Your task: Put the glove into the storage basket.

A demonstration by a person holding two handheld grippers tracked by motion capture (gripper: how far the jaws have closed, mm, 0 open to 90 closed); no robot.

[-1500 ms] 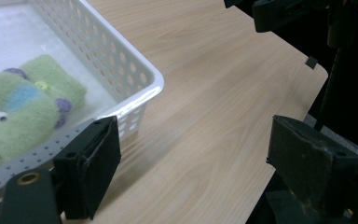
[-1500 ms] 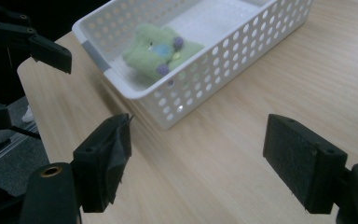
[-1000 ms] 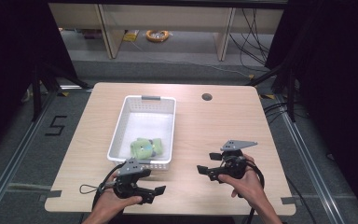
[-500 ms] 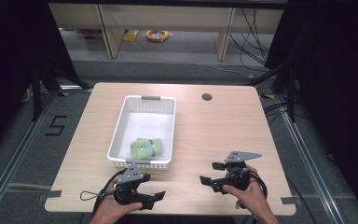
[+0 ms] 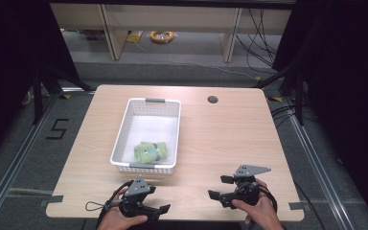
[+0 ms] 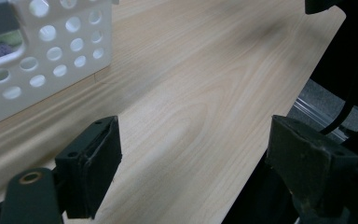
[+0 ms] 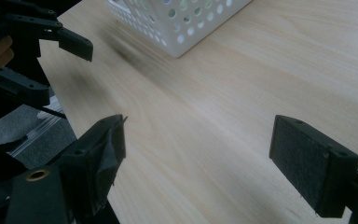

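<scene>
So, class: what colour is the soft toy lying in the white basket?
Green; the soft toy shows best in the high view, inside the basket.

The table (image 5: 220,139) is pale wood-grain laminate, smooth with a soft sheen. On it, the basket (image 5: 124,129) is white moulded plastic, its walls pierced with round holes, faintly glossy. Inside the basket lies a green toy (image 5: 149,151) that looks like soft, fuzzy plush. Near the table's front edge, the left gripper (image 5: 160,211) and right gripper (image 5: 219,188) are matt black plastic; their pads (image 7: 312,172) look like dull, slightly rough rubber or foam
</scene>
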